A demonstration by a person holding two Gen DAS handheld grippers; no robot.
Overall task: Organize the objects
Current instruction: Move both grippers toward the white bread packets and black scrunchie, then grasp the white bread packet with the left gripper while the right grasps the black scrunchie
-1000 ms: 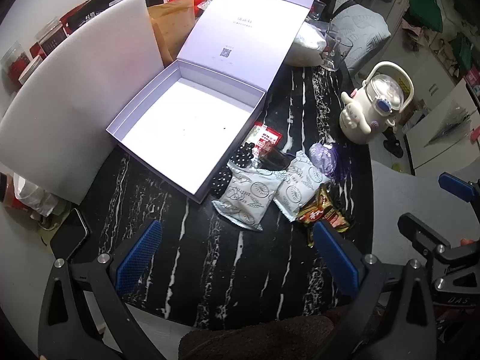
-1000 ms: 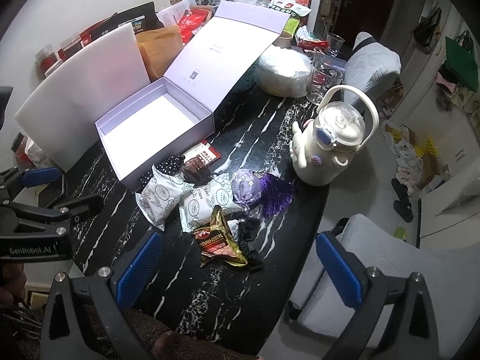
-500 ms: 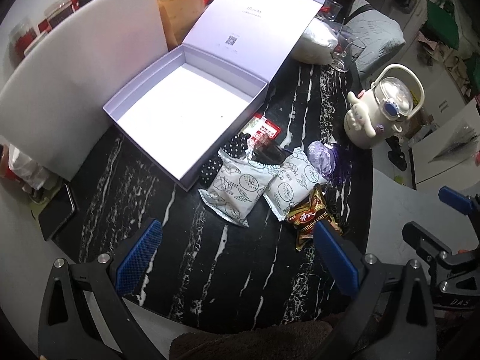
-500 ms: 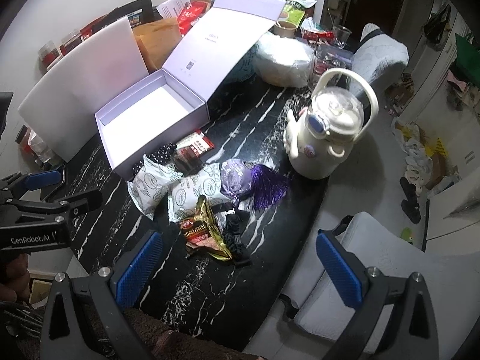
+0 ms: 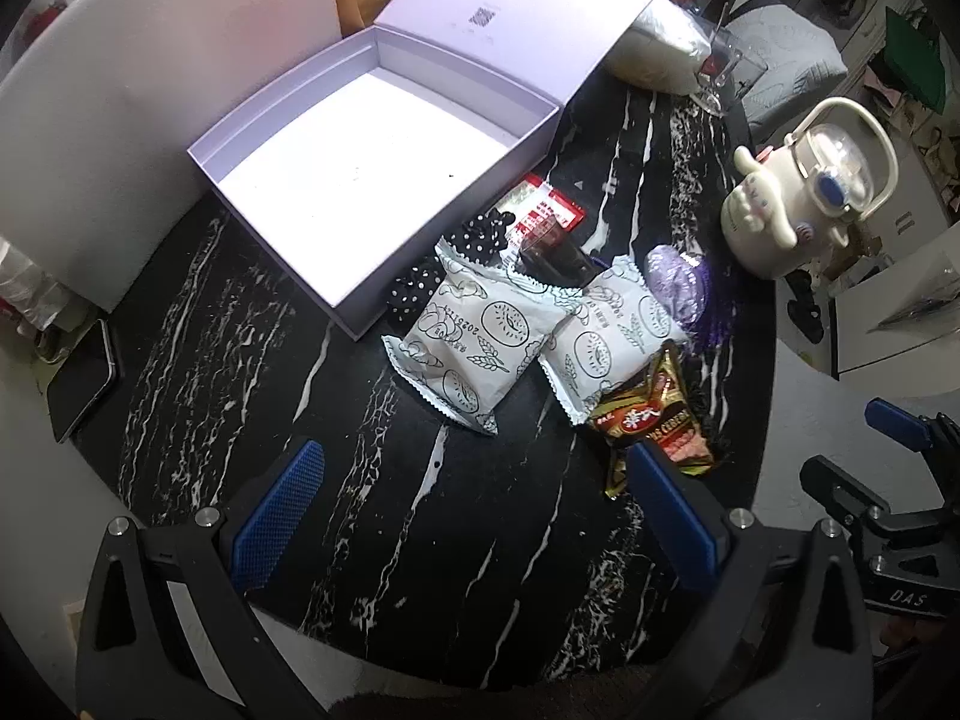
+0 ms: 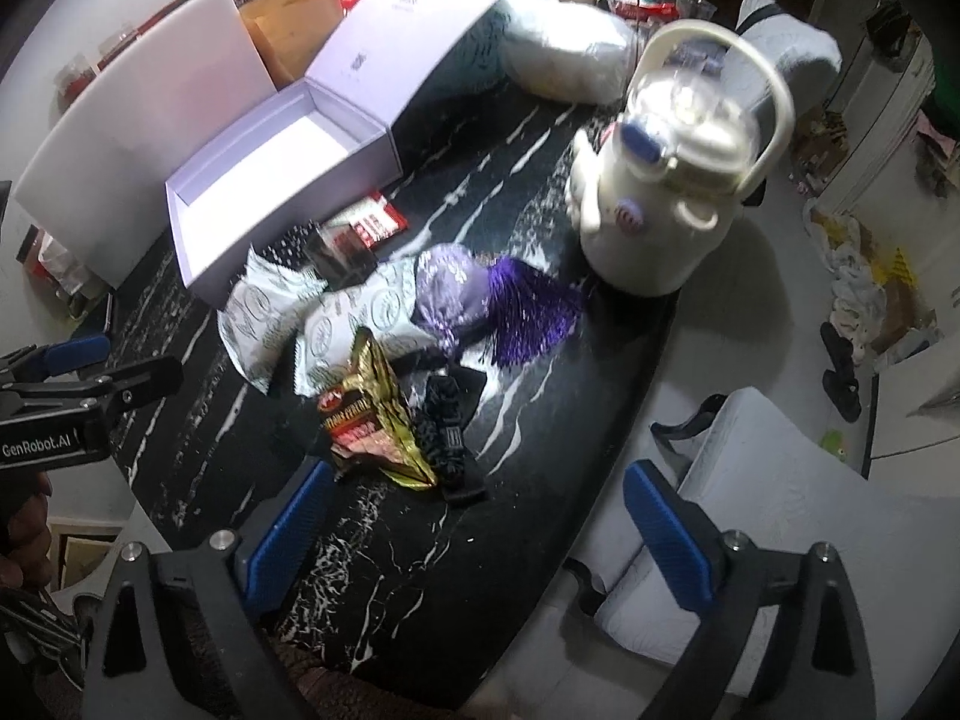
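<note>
An open lilac box with its lid up stands on the black marble table; it also shows in the right wrist view. In front of it lie two white snack packs, a gold-brown packet, a purple tasselled pouch, a red packet, a polka-dot cloth and a black band. My left gripper is open and empty above the table's near side. My right gripper is open and empty near the gold packet.
A cream kettle stands at the table's right edge. A white foam board leans left of the box. A phone lies at the left edge. A white bag and glasses sit behind. A grey chair is beside the table.
Both grippers have moved forward toward the pile of packets, so the objects look larger. Both stay open. Nothing on the table has moved.
</note>
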